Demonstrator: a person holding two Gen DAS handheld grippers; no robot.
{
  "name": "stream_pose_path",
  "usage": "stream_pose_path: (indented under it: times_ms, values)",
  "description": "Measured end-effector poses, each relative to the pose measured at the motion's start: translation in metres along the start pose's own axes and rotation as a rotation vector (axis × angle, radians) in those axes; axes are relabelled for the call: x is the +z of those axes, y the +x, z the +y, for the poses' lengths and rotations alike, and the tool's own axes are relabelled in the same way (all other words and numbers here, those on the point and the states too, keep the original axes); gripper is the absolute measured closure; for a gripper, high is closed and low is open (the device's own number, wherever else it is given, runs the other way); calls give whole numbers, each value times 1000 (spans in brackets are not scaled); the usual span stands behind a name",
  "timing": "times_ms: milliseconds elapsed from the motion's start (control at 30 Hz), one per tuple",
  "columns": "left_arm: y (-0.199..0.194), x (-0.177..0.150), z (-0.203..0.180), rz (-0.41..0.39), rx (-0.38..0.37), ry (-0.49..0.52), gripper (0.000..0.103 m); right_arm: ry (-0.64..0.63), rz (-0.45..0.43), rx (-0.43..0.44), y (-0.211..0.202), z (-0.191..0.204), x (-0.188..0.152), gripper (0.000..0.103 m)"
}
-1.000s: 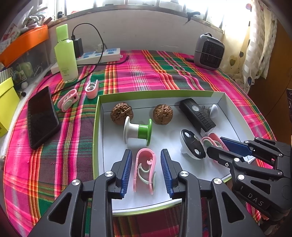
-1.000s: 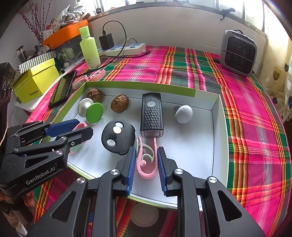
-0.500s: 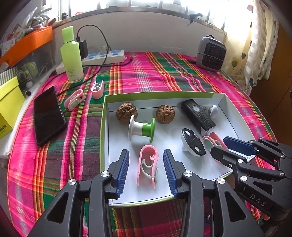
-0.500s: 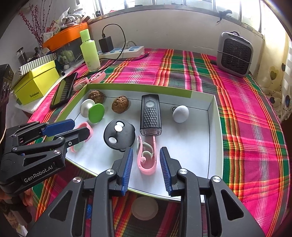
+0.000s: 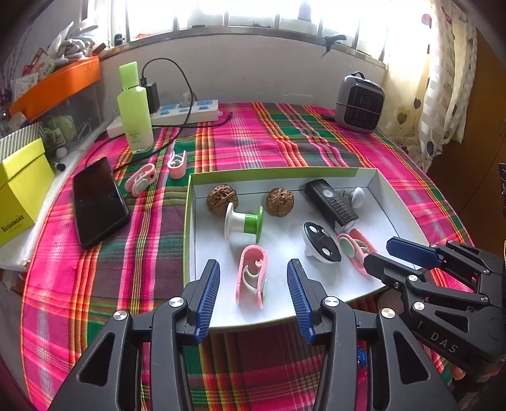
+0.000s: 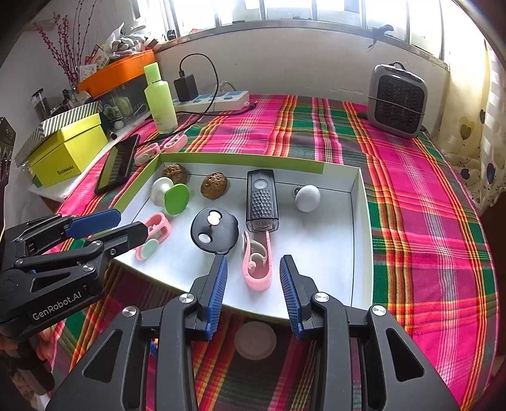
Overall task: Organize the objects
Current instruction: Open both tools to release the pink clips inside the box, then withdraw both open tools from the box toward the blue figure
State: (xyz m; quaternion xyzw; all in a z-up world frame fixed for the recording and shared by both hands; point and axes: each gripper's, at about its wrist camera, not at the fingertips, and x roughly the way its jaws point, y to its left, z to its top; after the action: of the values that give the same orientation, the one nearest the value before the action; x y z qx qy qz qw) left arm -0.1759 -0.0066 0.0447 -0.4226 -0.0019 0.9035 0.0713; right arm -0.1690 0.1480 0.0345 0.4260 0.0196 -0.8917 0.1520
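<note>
Inside the white tray (image 5: 392, 218) on the table, one pink clip (image 5: 252, 275) is framed untouched by the left gripper (image 5: 253, 295), another pink clip (image 6: 257, 262) by the right gripper (image 6: 253, 292), both sets of fingers just opened.

Daylight enters from the window (image 5: 253, 15) along the back wall; its panes are blown out to plain white in both views. The curtain (image 5: 442, 79) at right is washed pale by the same glare. The plaid tablecloth (image 6: 427, 205) and white tray (image 6: 355, 240) are evenly and brightly lit, with only soft, short shadows under the tray's contents. Focus is sharp across the centre. Strong fisheye bending curves the table edges, and dark vignetting fills all corners.
</note>
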Motion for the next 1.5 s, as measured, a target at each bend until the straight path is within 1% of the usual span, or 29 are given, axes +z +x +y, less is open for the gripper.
stream_pose_path:
  times_ms: [200,533,733,833,967,1033,1367,1500]
  values:
    - [-13,-6,-2,-18,4,2,60,1,-31,-5,-13,2,-6,67]
    - [-34,-22,-5,-39,-18,-15,60,5,-87,-3,-38,5,-19,67]
    - [-44,-36,-10,-47,-42,-7,60,9,-99,-11,-49,1,-32,67]
    - [-44,-42,-11,-34,-76,-10,60,12,-101,-13,-53,-2,-39,67]
    - [-40,-50,-13,-12,-98,-16,60,17,-98,-20,-55,-6,-47,66]
    - [-38,-53,-15,-2,-109,-16,60,23,-98,-24,-56,-7,-51,54]
    - [-25,-64,-29,54,-174,6,60,47,-76,-21,-52,-14,-67,54]
    - [-18,-67,-36,71,-182,21,60,65,-69,-25,-51,-19,-71,54]
